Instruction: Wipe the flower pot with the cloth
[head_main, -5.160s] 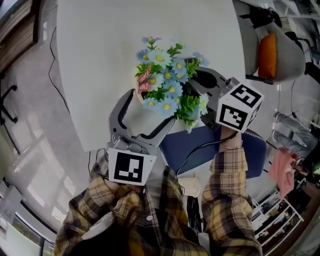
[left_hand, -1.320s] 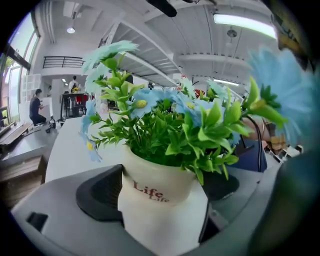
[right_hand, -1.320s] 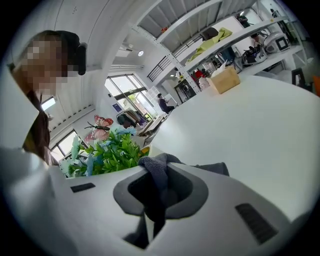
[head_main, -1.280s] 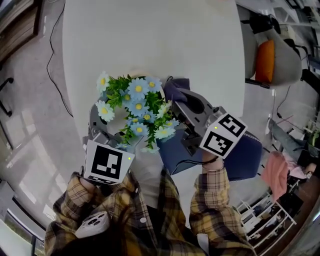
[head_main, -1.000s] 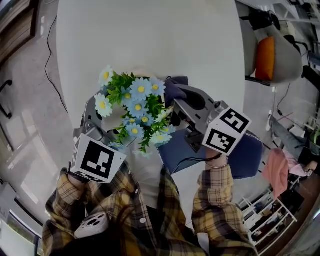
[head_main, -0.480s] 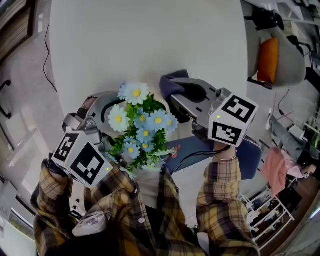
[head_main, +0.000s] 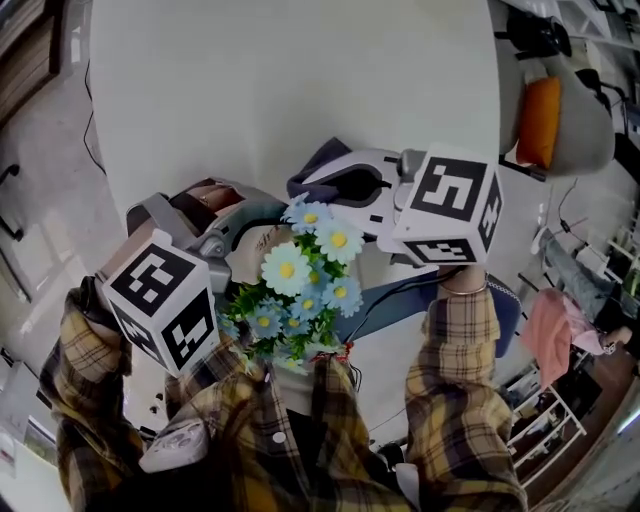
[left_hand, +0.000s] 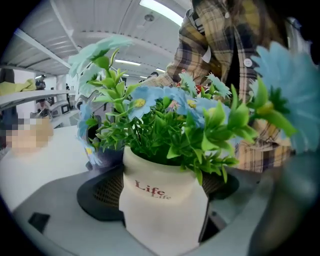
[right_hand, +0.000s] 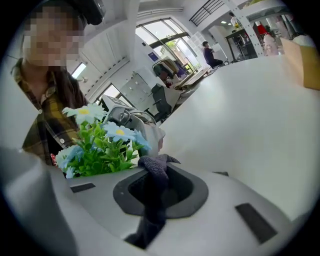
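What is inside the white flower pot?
Blue daisy-like flowers and green leaves fill the flower pot. The foliage covers its mouth, so whatever they are rooted in cannot be seen.

Flower pot (left_hand: 162, 200): white, red "Life" print, filled with blue daisies and green leaves; clamped between the left gripper (left_hand: 161, 220) jaws, tipped with its blooms toward the person.
Cloth (right_hand: 155, 172): dark purple knit, pinched in the right gripper (right_hand: 162, 200) jaws, bunched tip near the pot.

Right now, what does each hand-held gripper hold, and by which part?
The left hand-held gripper holds the pot by its white body, below the flowers. The right hand-held gripper pinches a fold of the cloth.
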